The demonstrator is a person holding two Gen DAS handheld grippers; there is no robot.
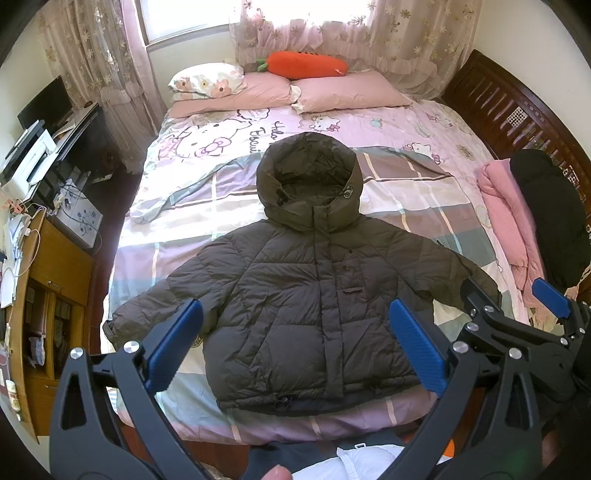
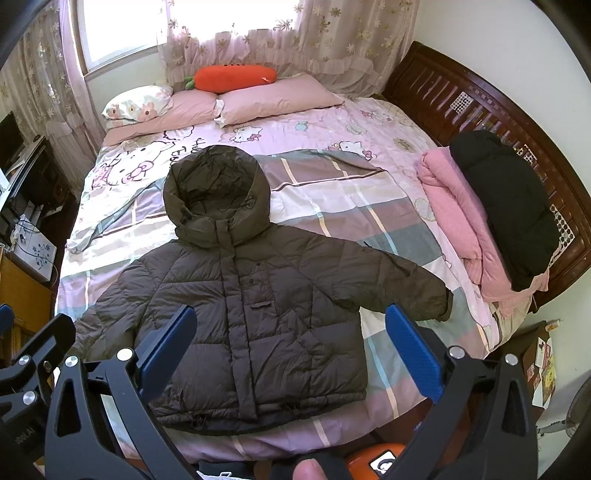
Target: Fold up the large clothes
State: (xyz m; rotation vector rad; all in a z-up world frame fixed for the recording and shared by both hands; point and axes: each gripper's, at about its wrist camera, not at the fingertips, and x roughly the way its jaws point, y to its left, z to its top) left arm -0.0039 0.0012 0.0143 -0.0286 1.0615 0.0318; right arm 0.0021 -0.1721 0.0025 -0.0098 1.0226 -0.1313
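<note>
Tools (image 1: 295, 343) (image 2: 291, 347) wide open, empty, above jacket (image 1: 306, 295)

**Two wrist views from the foot of the bed**

Both fisheye cameras look forward and down from above the near bed (image 1: 461, 122) edge toward the window (image 2: 184, 26). The left wrist view sits left of the right one. Both share the spread jacket (image 1: 314, 295), pillows (image 2: 273, 98) and headboard (image 2: 480, 110), seen from well back.
</note>
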